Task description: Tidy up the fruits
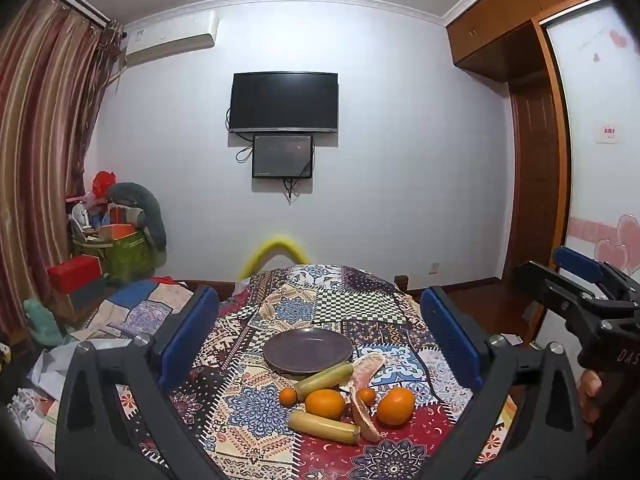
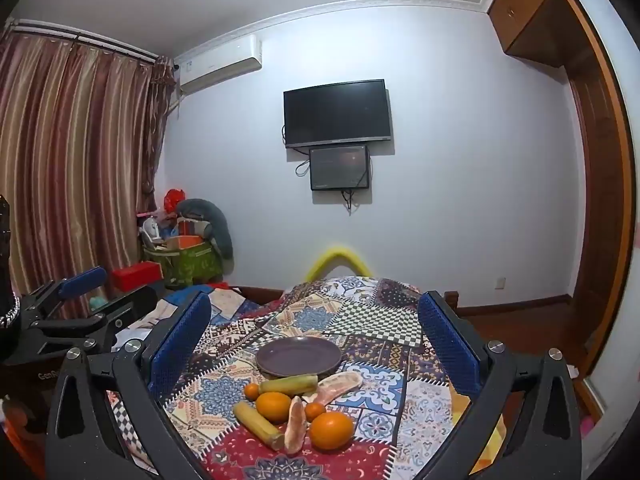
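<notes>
An empty dark purple plate sits on a patchwork cloth. In front of it lie two large oranges, two small tangerines, two yellow-green cane pieces and two pomelo segments. The same pile shows in the right wrist view around the near orange. My left gripper is open and empty, above and short of the fruit. My right gripper is open and empty too; it also shows at the right edge of the left wrist view.
The patchwork-covered table drops off at its far end by a yellow curved bar. A cluttered pile of boxes and bags stands at the left. A wooden wardrobe is at the right.
</notes>
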The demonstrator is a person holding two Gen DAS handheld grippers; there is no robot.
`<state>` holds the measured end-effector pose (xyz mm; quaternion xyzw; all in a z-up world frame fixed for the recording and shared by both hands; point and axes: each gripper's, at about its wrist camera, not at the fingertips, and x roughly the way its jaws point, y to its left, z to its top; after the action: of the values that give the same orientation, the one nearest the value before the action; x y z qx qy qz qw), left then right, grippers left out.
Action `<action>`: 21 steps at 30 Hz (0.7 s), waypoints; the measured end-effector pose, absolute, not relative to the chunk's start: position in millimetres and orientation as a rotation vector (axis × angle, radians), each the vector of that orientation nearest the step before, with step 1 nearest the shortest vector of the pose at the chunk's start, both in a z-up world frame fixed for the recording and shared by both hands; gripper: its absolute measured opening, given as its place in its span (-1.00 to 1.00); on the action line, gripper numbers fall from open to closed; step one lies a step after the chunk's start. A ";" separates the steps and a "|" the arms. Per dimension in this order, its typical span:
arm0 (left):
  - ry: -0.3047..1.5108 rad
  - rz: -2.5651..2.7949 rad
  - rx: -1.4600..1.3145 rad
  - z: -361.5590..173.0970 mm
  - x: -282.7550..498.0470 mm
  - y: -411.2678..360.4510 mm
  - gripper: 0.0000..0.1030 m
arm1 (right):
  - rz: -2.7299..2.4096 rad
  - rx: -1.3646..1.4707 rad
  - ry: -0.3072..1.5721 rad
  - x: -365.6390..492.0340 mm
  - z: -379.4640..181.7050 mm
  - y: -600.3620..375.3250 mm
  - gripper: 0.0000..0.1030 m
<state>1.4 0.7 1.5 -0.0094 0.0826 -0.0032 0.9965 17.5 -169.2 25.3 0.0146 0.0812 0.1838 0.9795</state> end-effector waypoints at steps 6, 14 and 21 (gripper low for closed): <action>0.165 -0.007 -0.021 1.4 0.5 0.8 0.99 | 0.371 0.030 0.162 17.5 24.4 -169.1 1.00; 0.167 -0.008 -0.023 1.0 0.5 1.2 0.99 | 0.372 0.032 0.157 16.6 23.5 -169.9 1.00; 0.168 -0.006 -0.031 -1.1 0.6 3.8 0.99 | 0.372 0.032 0.156 15.5 24.0 -169.3 1.00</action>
<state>0.6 3.8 -1.1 -0.0155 0.0837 -0.0032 0.9964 15.5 -169.3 24.0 0.0157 0.0773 0.1847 0.9796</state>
